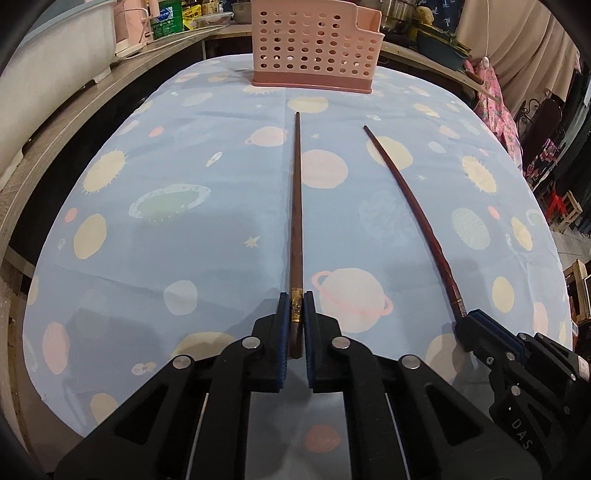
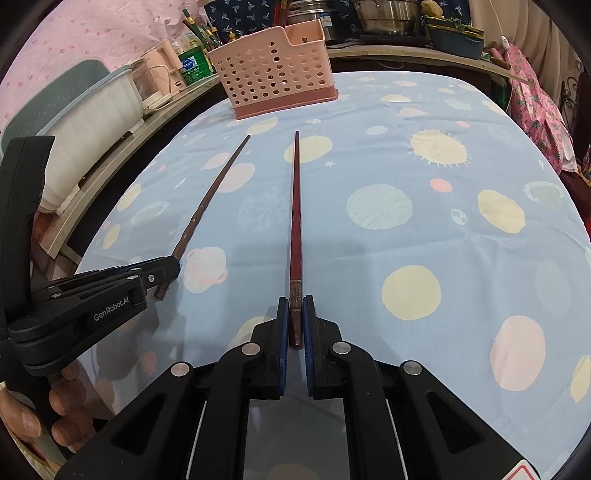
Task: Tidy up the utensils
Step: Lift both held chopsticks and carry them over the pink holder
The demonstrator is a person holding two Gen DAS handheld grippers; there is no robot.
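Both grippers clamp chopsticks by the thick end: left gripper (image 1: 294,325) holds the brown chopstick (image 1: 296,206), right gripper (image 2: 295,325) the red chopstick (image 2: 295,214), tips toward the pink utensil basket (image 1: 314,44).

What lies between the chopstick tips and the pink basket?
Only bare tablecloth separates both chopsticks from the pink basket, in both wrist views.

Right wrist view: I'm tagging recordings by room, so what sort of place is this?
Probably a home kitchen or dining corner: steel pots on a back counter, a pink utensil caddy, and a planet-print tablecloth.
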